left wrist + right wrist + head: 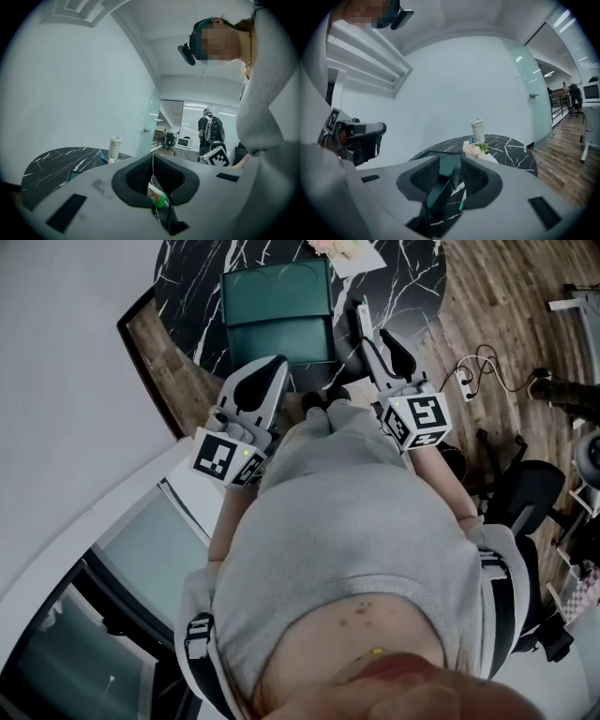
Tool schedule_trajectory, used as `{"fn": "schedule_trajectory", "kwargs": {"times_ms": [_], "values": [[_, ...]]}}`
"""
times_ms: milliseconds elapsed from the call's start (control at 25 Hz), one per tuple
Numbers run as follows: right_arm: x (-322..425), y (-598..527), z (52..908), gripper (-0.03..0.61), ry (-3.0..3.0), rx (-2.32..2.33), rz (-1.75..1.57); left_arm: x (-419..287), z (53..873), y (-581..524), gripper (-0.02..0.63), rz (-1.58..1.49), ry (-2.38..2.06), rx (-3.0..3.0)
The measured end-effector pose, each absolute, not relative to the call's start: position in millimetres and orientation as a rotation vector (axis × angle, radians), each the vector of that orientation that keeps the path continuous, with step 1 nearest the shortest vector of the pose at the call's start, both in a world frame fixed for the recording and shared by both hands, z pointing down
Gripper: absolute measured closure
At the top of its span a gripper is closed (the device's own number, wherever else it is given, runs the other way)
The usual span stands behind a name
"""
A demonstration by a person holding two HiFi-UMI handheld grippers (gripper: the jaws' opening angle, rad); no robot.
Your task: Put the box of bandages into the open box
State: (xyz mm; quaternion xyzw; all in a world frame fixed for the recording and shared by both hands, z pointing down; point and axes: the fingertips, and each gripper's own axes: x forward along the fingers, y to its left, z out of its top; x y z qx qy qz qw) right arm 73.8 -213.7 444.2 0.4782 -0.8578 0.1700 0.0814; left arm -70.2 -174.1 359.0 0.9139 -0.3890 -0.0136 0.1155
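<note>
Straight ahead of the right gripper [450, 160], framed between its spread, empty jaws, lay the dark green open box [443, 185] on the black marble table [513, 152]. Its long axis seemed to run away from the person, and that hand looked the nearer to it. The left gripper [152, 159] had its tips closed together. In the slit beneath them showed a small white pack with a green end [158, 196], probably the box of bandages; whether it was pinched or merely lay beyond could not be told. From the head view the pack could not be found among grippers and grey sweater [347, 521].
</note>
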Motion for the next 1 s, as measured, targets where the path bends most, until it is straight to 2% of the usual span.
{"fn": "schedule_trajectory", "kwargs": {"times_ms": [1000], "values": [[79.2,-223.6,526.6,0.402,-2.333,1.477,0.518,-97.8,359.3,-164.2,0.601,-0.035,-1.229,2.637]]}}
